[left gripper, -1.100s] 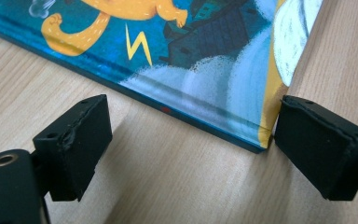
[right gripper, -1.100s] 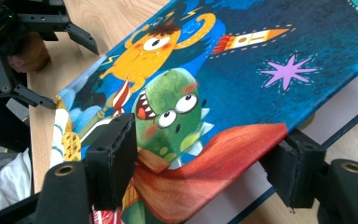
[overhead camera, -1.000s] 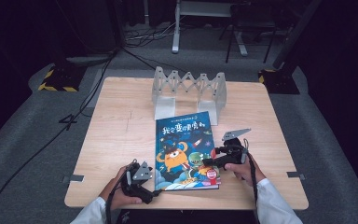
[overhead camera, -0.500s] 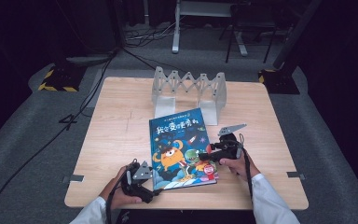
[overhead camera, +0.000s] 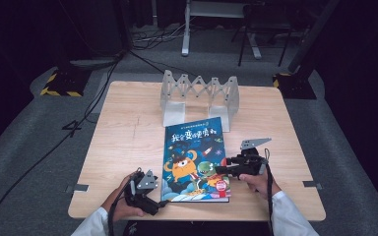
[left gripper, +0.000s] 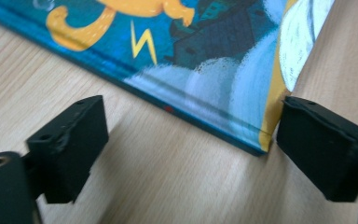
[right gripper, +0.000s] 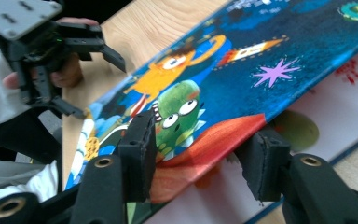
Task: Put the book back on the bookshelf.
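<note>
A picture book point(overhead camera: 194, 157) with a blue cartoon cover lies on the wooden table point(overhead camera: 128, 142). My right gripper point(overhead camera: 220, 170) reaches in over the book's right edge. In the right gripper view the front cover point(right gripper: 261, 60) is lifted off the white page point(right gripper: 345, 112) and passes between the jaws of my right gripper point(right gripper: 200, 158). The jaws have just been closing, with one pad above the cover and one below, and a gap is left. My left gripper point(overhead camera: 157, 201) rests at the book's near left corner point(left gripper: 256, 140) and stands open as my left gripper point(left gripper: 191, 149) straddles that corner.
A grey folding rack point(overhead camera: 199, 93) stands at the table's far middle. Bare wood lies to the left and right of the book. The near table edge runs just under both hands. Dark floor, cables and stands surround the table.
The right gripper has shifted a little along the book's right edge and its jaws have narrowed around the cover. The left hand has stayed where it was.
</note>
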A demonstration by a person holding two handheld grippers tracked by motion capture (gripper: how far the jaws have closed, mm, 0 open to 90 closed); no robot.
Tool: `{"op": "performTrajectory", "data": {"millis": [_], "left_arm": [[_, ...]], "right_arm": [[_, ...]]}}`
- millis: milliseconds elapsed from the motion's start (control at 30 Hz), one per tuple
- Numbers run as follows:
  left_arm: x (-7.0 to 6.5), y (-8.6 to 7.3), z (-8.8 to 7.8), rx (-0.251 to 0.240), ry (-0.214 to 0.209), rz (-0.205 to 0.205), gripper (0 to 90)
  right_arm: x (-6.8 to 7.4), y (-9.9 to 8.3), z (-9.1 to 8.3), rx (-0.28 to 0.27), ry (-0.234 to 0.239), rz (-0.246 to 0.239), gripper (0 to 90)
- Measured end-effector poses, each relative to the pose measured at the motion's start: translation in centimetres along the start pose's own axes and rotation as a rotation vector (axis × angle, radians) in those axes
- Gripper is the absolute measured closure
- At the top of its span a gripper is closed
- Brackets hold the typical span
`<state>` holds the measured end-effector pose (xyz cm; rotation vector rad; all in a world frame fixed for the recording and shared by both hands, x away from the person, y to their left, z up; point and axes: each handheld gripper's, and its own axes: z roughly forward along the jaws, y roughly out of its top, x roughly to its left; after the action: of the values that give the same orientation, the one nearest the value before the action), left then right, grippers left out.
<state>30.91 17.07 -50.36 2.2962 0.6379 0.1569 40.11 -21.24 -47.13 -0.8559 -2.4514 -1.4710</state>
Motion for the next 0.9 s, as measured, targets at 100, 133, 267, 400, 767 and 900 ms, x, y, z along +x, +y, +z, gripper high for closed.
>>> {"op": "performTrajectory", "data": {"millis": [100,133,267,400,767,900], "left_arm": [[0.8,-0.4,-0.6,-0.031,-0.025,-0.079,16.4],[1.0,-0.5,-0.7,-0.034,-0.023,-0.092,16.3],[1.4,-0.2,-0.6,-0.034,-0.015,-0.127,16.0],[1.9,0.5,-0.2,-0.032,-0.029,-0.147,16.0],[2.9,2.9,1.4,-0.025,-0.066,-0.165,16.1],[2.9,3.6,2.2,-0.026,-0.086,-0.16,15.1]], "right_arm": [[0.6,-0.1,-0.5,-0.014,0.0,-0.017,52.0],[0.7,-0.1,-0.7,-0.018,0.0,-0.021,52.1],[1.2,-0.1,-1.0,-0.025,-0.005,-0.041,52.2],[1.6,0.0,-1.2,-0.031,-0.013,-0.06,52.2],[2.9,-0.1,-2.2,-0.062,-0.024,-0.139,52.2],[3.3,-0.1,-2.4,-0.061,-0.032,-0.16,52.2]]}}
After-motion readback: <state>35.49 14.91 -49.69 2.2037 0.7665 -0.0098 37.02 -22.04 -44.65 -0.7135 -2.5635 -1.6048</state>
